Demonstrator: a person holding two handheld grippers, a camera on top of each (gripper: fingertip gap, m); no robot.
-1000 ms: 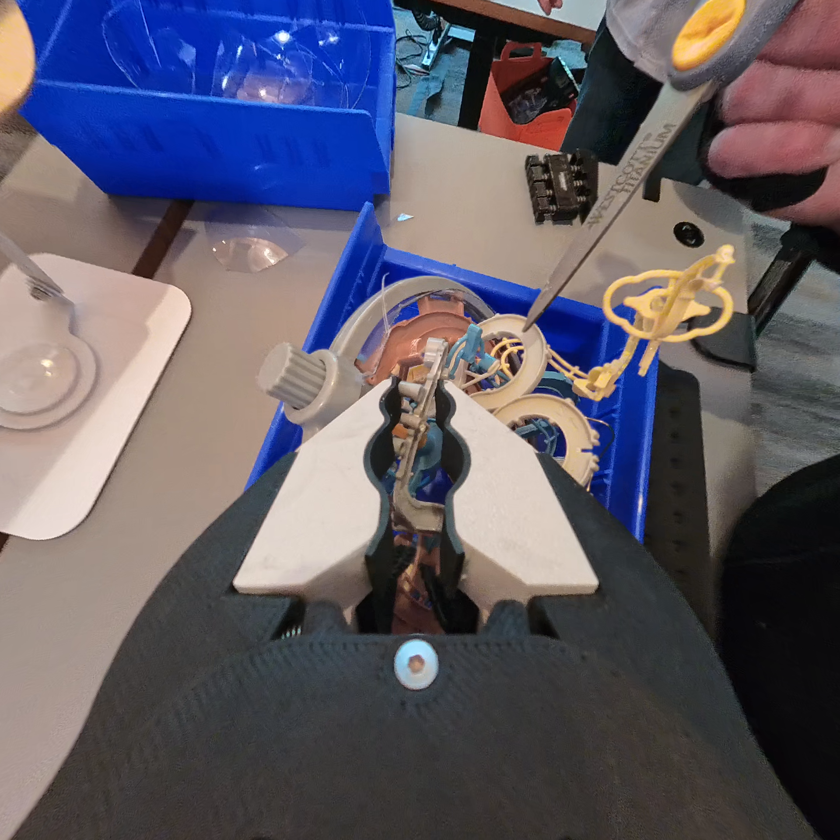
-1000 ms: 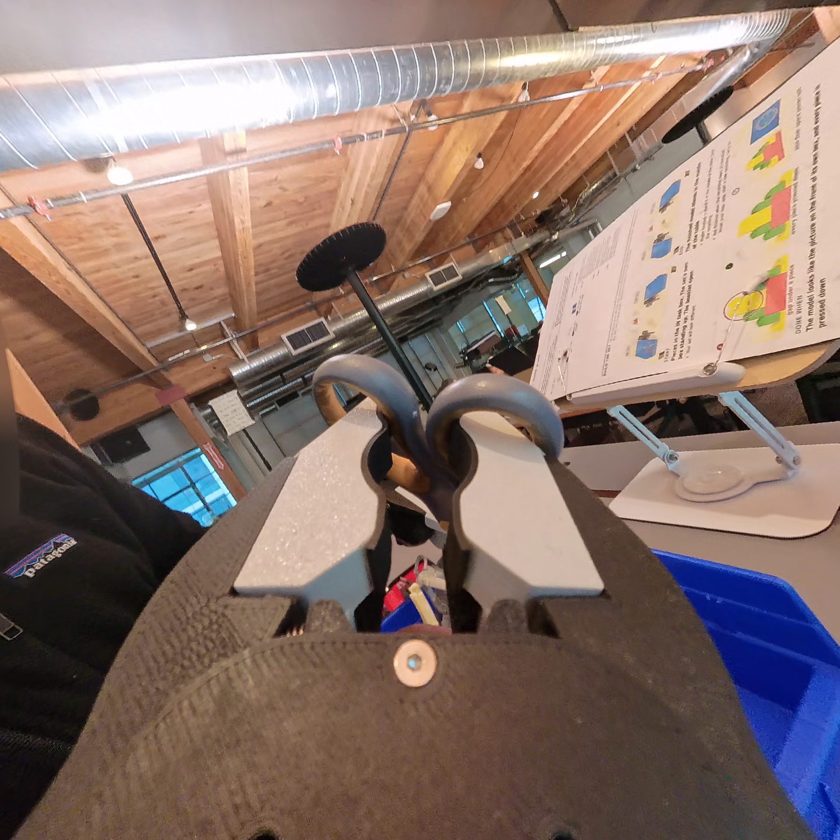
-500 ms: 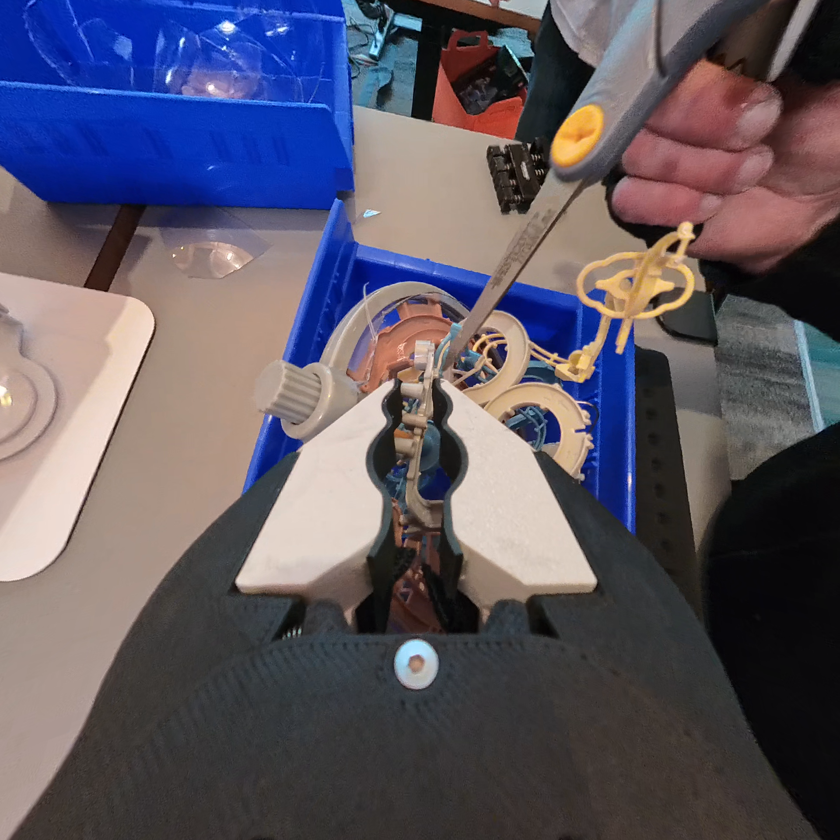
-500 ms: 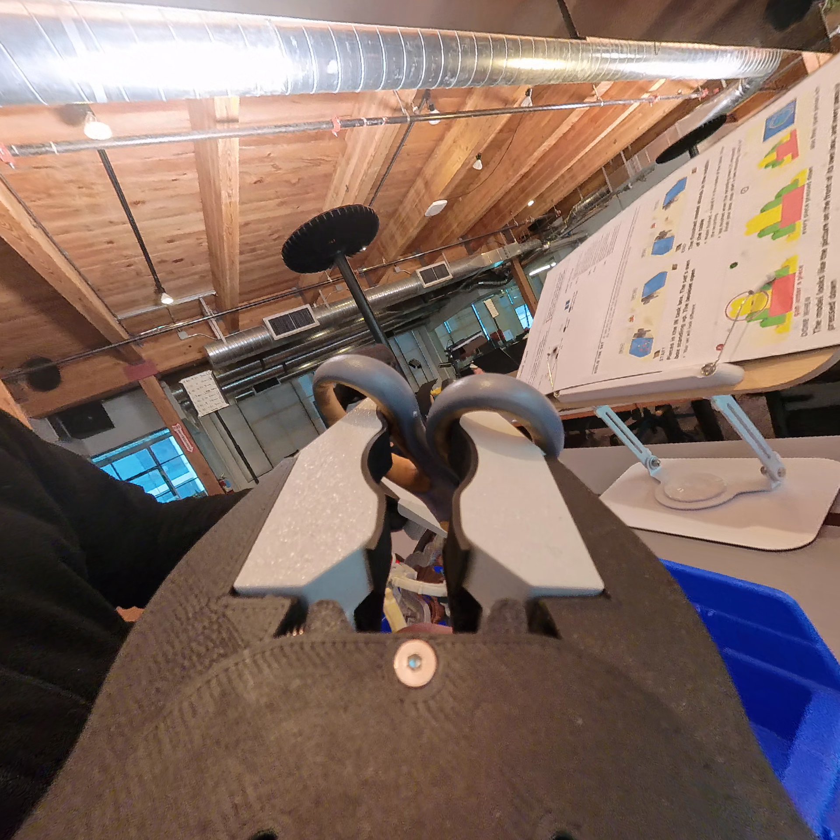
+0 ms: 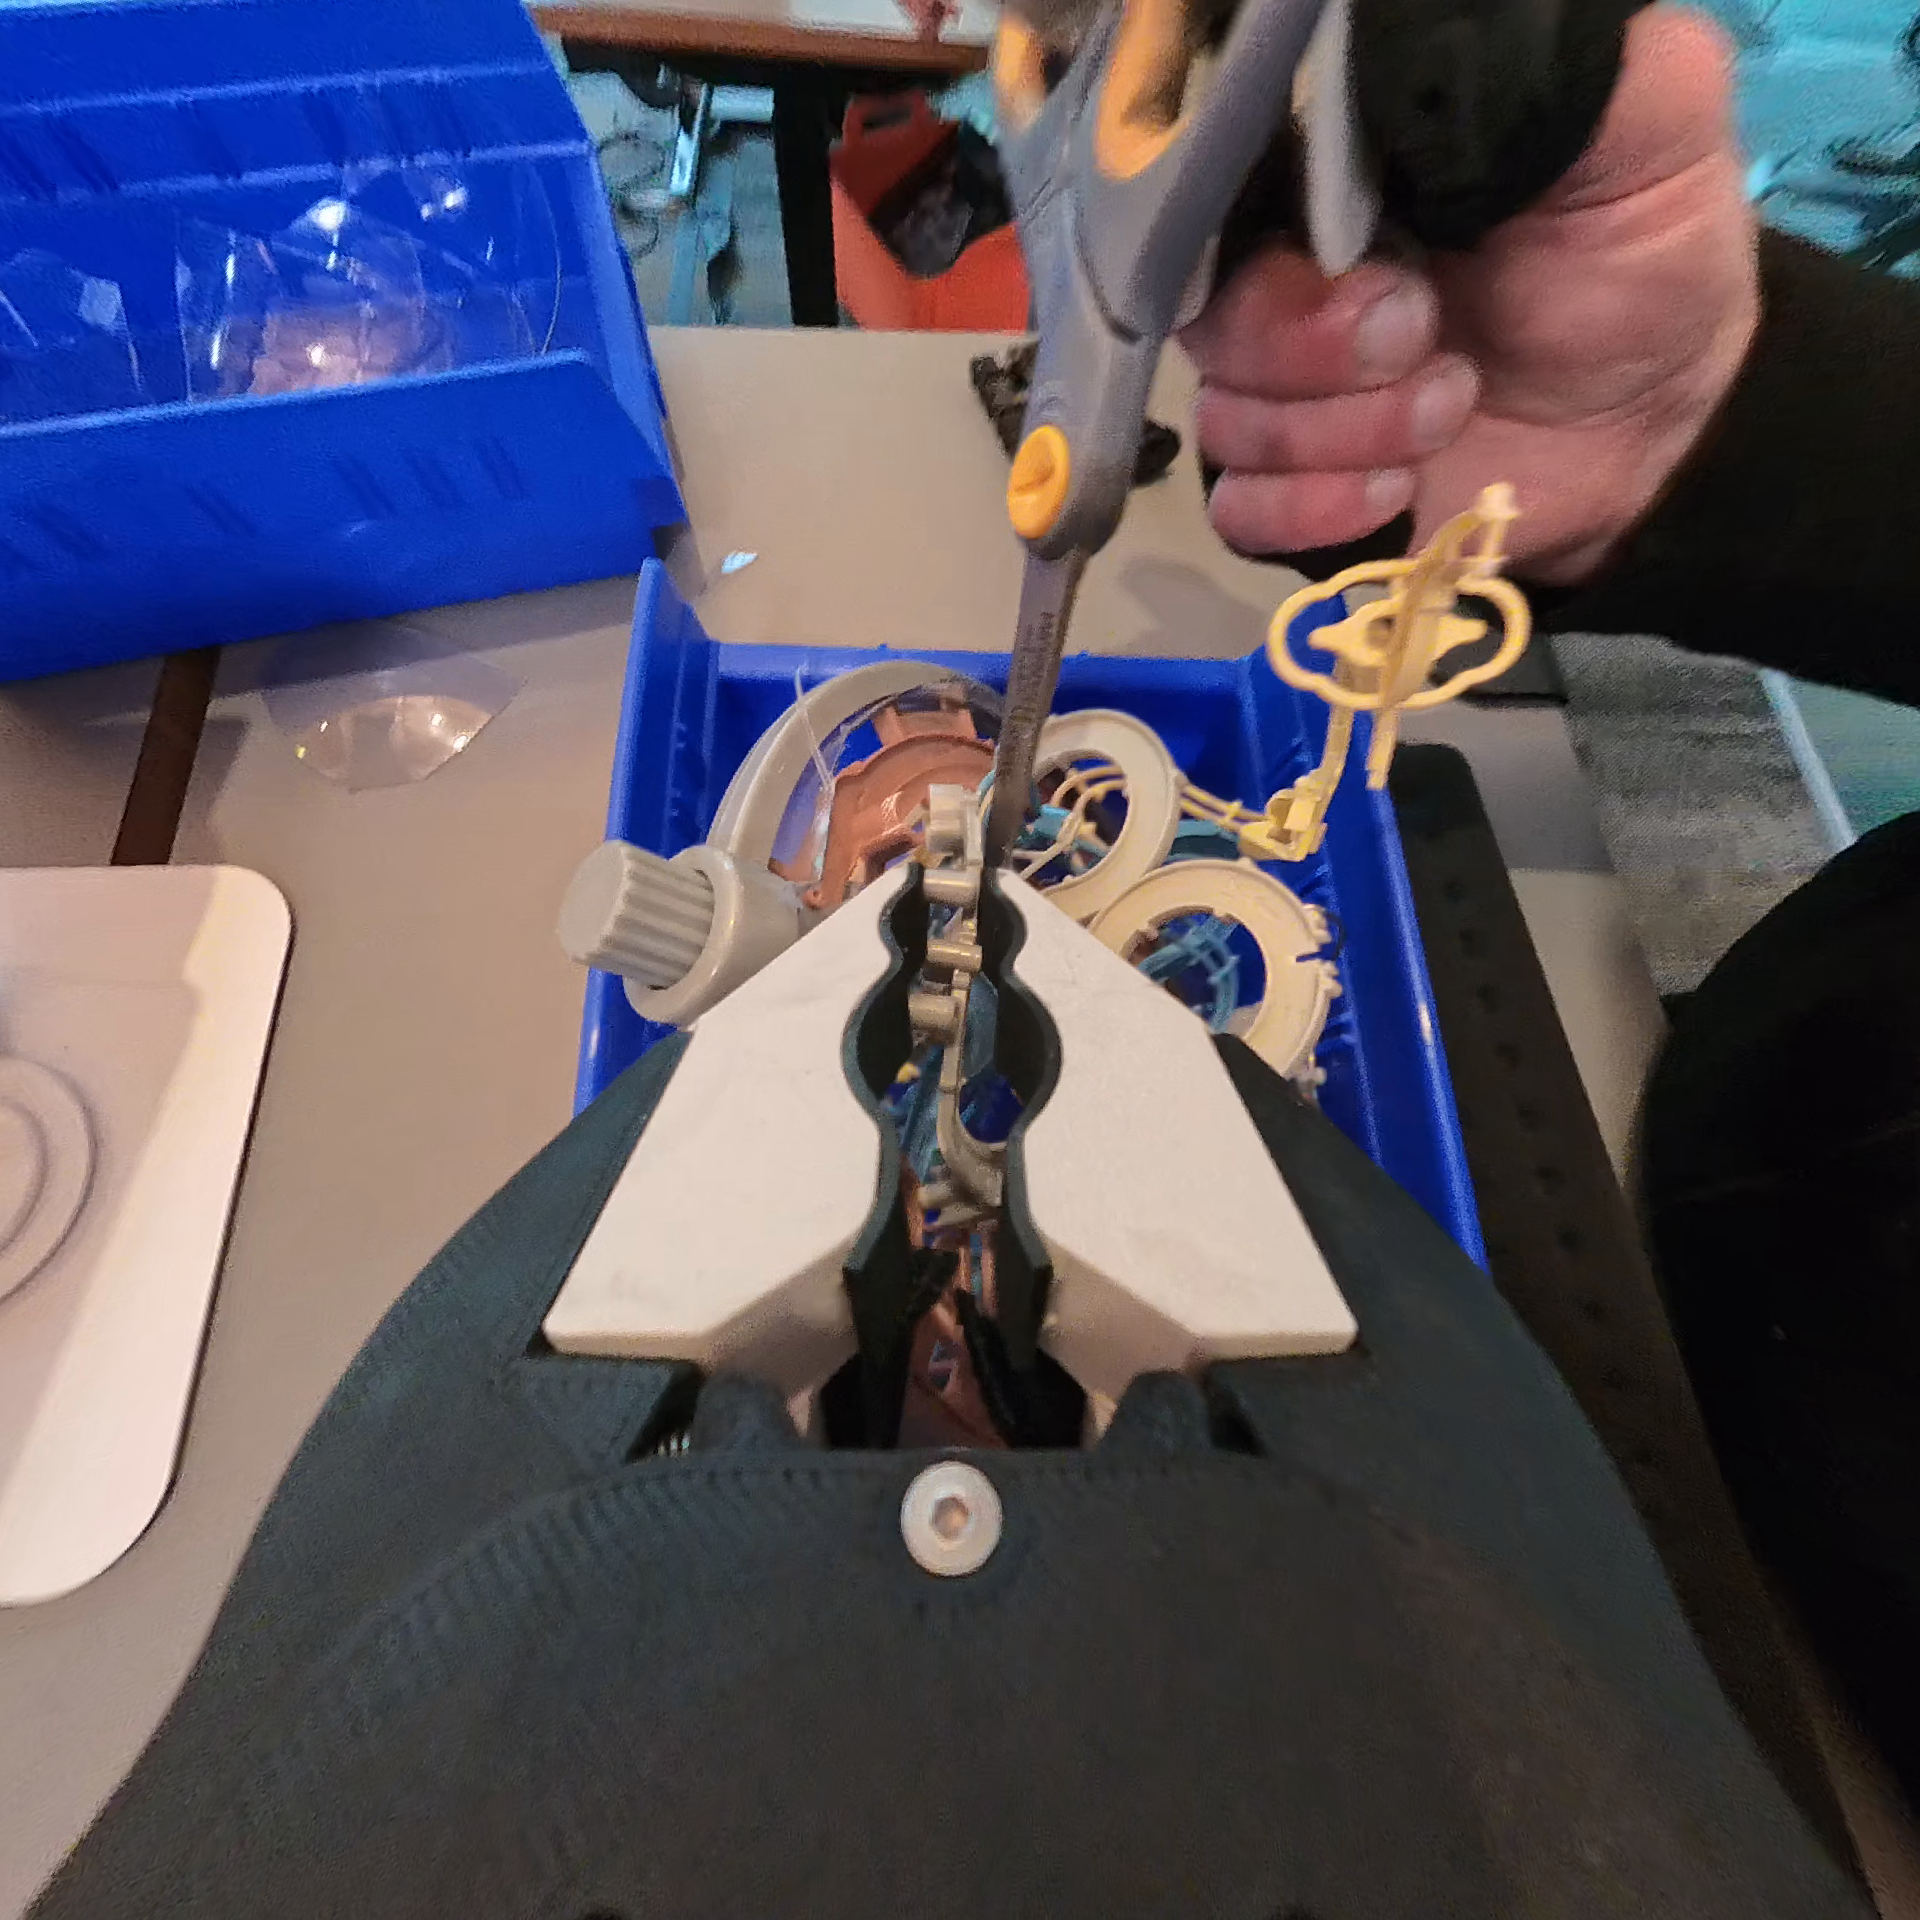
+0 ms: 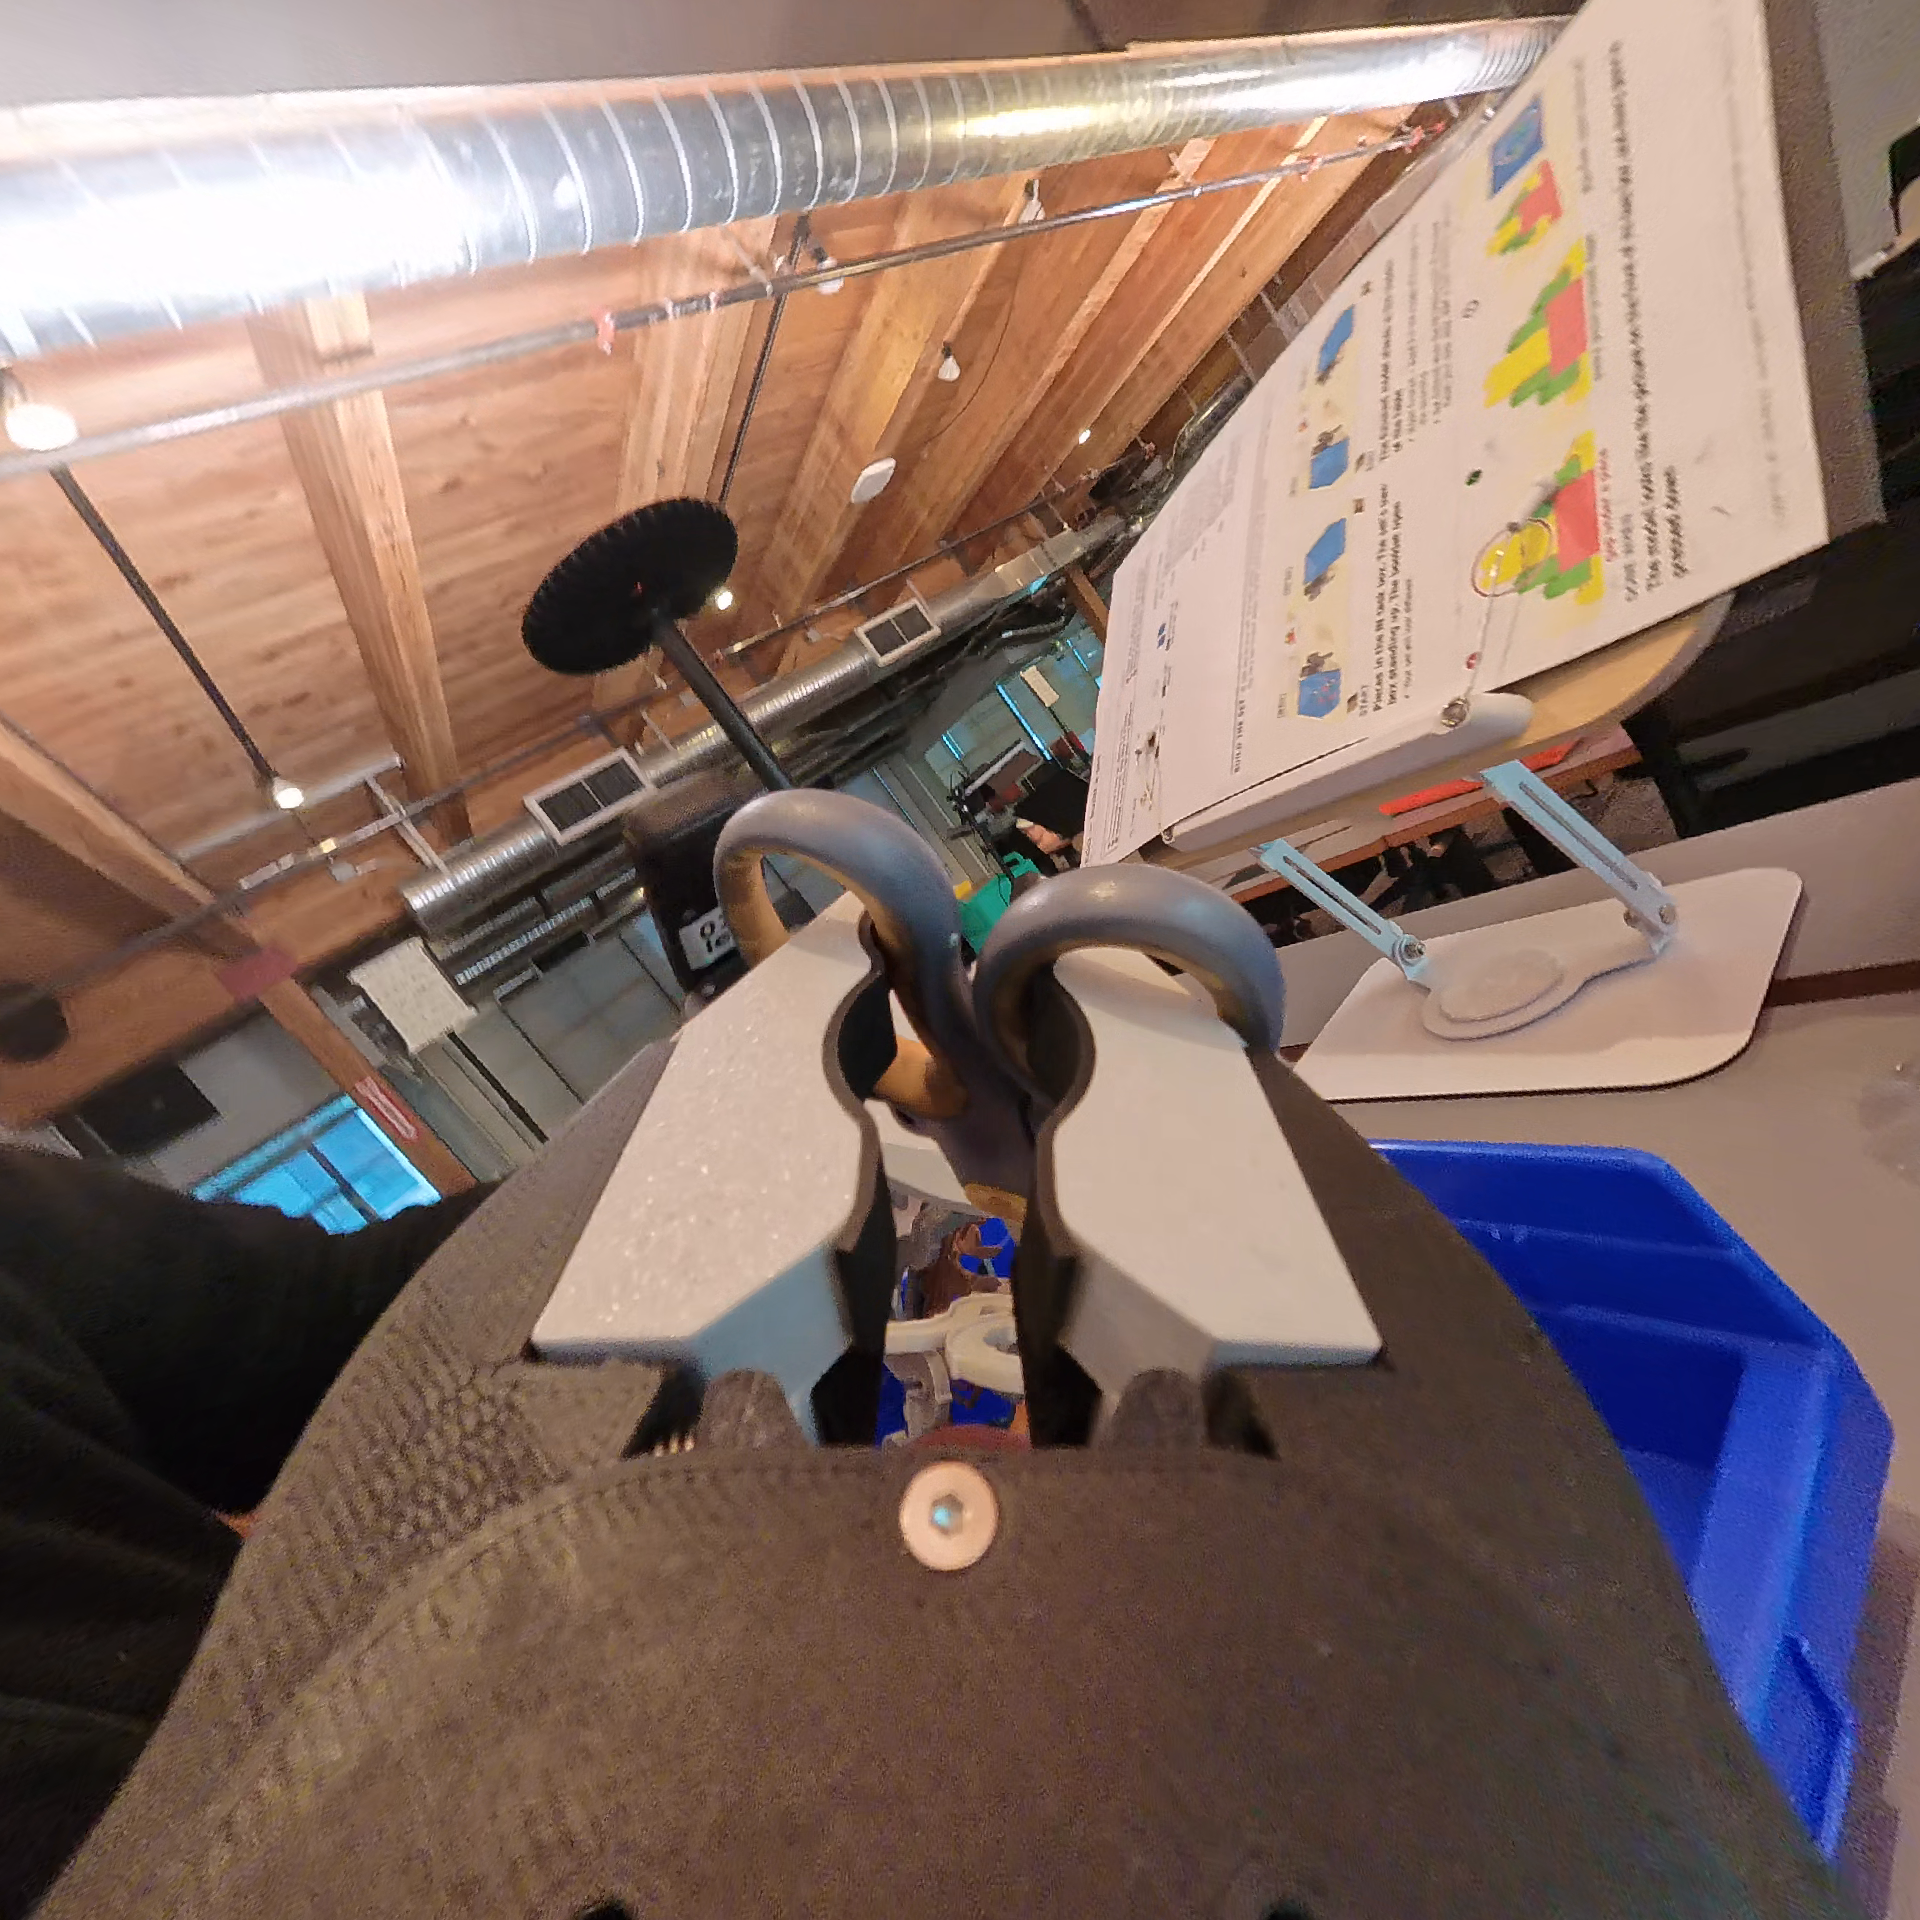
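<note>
My left gripper (image 5: 951, 904) is shut on a thin grey plastic sprue piece (image 5: 948, 997), held edge-on above a small blue bin (image 5: 675, 727) full of plastic parts. My right gripper (image 6: 961, 997) is shut on the handles of grey and orange scissors (image 6: 997, 935). In the left wrist view the scissors (image 5: 1081, 343) come down from above, blades closed, with the tip right beside the top of the sprue piece. A hand (image 5: 1507, 343) holds the right gripper. A yellow sprue (image 5: 1392, 644) sticks up at the bin's far right corner.
A large blue bin (image 5: 312, 457) with clear plastic domes stands at the back left. A white tray (image 5: 125, 1143) lies on the left. A grey knob part (image 5: 655, 925) leans over the bin's left wall. A document stand (image 6: 1455, 520) with a printed sheet rises behind another blue bin (image 6: 1662, 1351). Across from one pair of fingers to the other is roughly 12 centimetres.
The scissors have swung in from the right and come down, now nearly vertical, with the tip moved from the cream rings to beside the sprue piece. My left gripper keeps its hold.
</note>
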